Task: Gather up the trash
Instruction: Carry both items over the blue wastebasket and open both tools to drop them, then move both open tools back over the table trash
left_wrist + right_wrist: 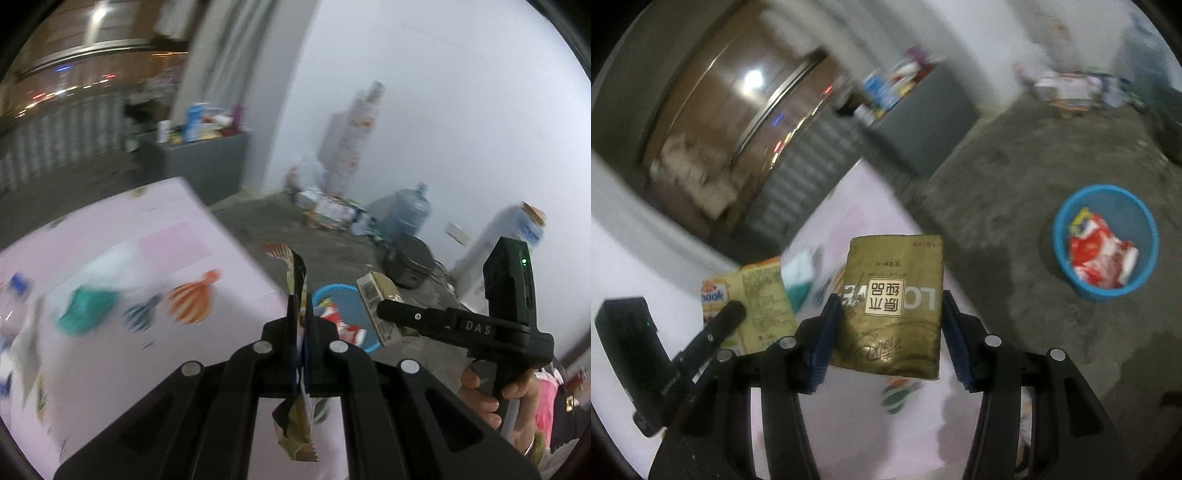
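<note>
Clamped flat in the left tool (301, 314), a wrapper (295, 280), and the right tool's (886, 328) pinched gold packet (892, 306), could miss the blue basket (1145, 229) if released early.

A basket (1106, 240) stands on the floor (1015, 192) right of the table (857, 206).

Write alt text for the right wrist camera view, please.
The right gripper holds a gold packet between its fingers above a pink table. A blue bin with a red wrapper sits on the concrete floor.
</note>
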Tool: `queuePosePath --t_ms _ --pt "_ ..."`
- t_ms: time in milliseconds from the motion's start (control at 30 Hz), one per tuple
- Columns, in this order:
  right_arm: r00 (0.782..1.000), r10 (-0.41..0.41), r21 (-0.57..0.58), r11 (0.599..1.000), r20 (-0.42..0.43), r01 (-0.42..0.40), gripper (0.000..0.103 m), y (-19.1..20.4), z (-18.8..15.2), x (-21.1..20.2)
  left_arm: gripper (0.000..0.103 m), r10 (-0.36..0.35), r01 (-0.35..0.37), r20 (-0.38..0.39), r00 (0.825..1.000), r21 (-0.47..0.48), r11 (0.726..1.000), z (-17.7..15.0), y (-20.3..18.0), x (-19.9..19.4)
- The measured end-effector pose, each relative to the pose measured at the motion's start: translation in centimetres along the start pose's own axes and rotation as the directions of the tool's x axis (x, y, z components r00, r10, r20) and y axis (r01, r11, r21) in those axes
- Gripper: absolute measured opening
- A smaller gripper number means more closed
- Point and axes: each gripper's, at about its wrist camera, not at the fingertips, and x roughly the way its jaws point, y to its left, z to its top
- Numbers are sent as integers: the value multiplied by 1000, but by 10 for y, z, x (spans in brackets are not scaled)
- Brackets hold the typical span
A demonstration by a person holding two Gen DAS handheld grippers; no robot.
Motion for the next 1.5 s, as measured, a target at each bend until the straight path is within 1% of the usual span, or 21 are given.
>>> queuePosePath --t_ms 100,167,300,367,400,533,633,733,800,833,867,900,933,967,1033,1100,1133,1200,1333,1500 --pt "997 -35 73 997 65 30 50 -26 10 -20 2 -60 61 -31 998 28 998 17 -20 28" --pt "994 -57 126 991 98 44 50 -45 14 -30 2 -110 113 -67 992 31 993 28 -33 54" --pt "987 -89 215 975 131 60 51 -83 26 -38 2 -170 174 -127 977 20 985 39 -55 98" --pt "985 -105 259 964 134 67 51 -102 33 -35 2 -198 202 -163 967 7 979 45 -68 127" --pt "985 -108 277 959 135 68 51 -111 35 -34 2 -206 210 -175 963 4 978 46 -72 135" --pt "987 -107 361 931 123 56 51 -149 53 -22 2 -224 231 -255 941 -1 973 50 -94 191" --pt "989 -115 421 905 91 66 52 -182 68 -8 2 -221 234 -307 926 7 972 48 -108 232" --pt "991 -116 458 886 64 74 53 -203 77 4 2 -221 239 -348 911 9 971 49 -120 272" --pt "989 -133 485 870 57 90 54 -220 85 11 2 -217 236 -379 900 6 972 47 -127 301" --pt "987 -148 499 861 58 100 59 -226 88 13 3 -217 237 -387 896 4 972 47 -130 311" --pt "985 -163 518 849 63 107 69 -236 91 16 5 -214 236 -405 889 4 972 46 -133 325" --pt "983 -174 532 839 62 116 72 -244 93 19 13 -205 228 -419 885 4 974 44 -135 334" --pt "979 -197 557 820 53 135 72 -257 94 23 22 -192 213 -434 880 0 977 42 -136 345" --pt "977 -210 570 809 46 146 72 -263 93 25 25 -185 202 -442 878 -7 979 41 -138 354" --pt "970 -240 592 786 28 178 72 -273 89 25 36 -174 188 -450 876 -14 982 38 -138 363" --pt "969 -244 592 786 30 179 72 -275 83 23 41 -183 196 -442 878 -15 980 37 -139 362" --pt "968 -249 588 787 28 186 72 -275 80 21 44 -181 199 -437 881 -7 980 37 -140 361" --pt "965 -260 579 791 24 198 72 -272 75 18 48 -171 196 -426 888 14 981 36 -140 354" --pt "963 -269 559 802 23 210 72 -262 70 14 50 -148 178 -400 904 38 983 38 -137 337" --pt "963 -267 492 844 39 213 72 -239 72 12 51 -137 162 -357 924 42 986 47 -126 308"
